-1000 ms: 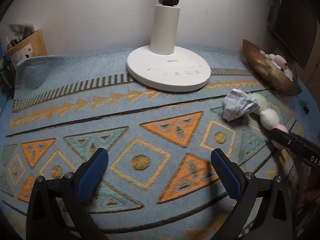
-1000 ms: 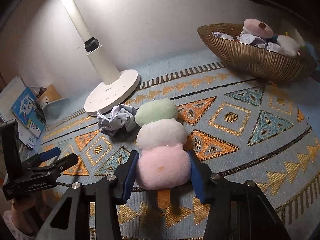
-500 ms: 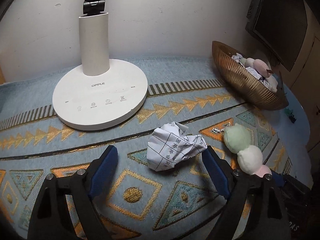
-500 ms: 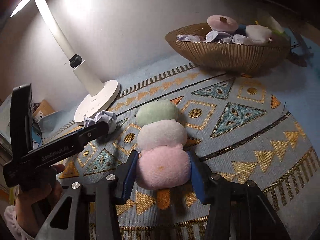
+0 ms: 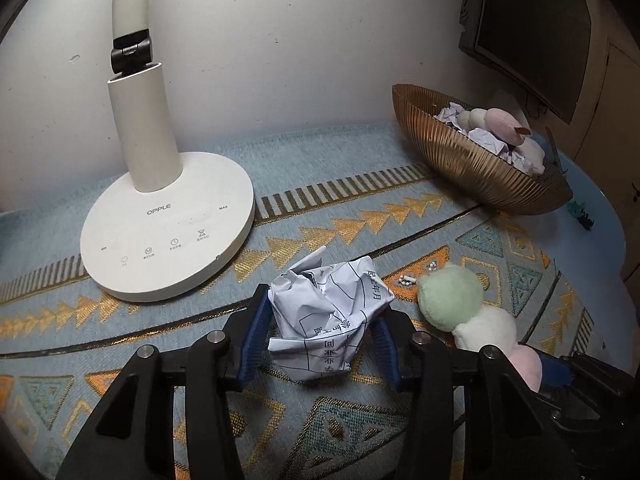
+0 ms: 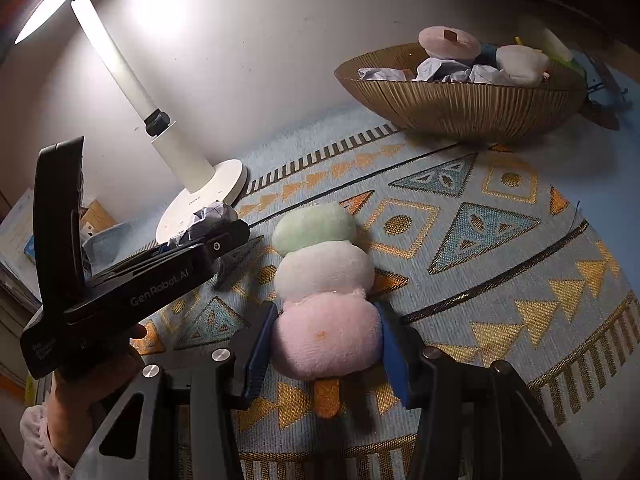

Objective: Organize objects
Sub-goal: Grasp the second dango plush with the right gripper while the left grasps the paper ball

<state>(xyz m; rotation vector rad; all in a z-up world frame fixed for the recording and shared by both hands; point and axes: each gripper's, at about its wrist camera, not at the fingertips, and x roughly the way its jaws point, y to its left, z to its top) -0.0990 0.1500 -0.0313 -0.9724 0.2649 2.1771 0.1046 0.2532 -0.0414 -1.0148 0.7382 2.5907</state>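
though half-hidden, paper ball point(image 6: 208, 220) between jaws

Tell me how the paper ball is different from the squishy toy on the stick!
The crumpled paper ball is one white, creased lump with printed writing; the plush dango toy is three smooth soft balls, green, white and pink, on a stick. The left gripper squeezes the paper; the right gripper squeezes the toy's pink ball. Both are gripped over the patterned cloth.

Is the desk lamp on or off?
On. In the right wrist view the lamp head glows bright at upper left and throws a light patch on the wall.
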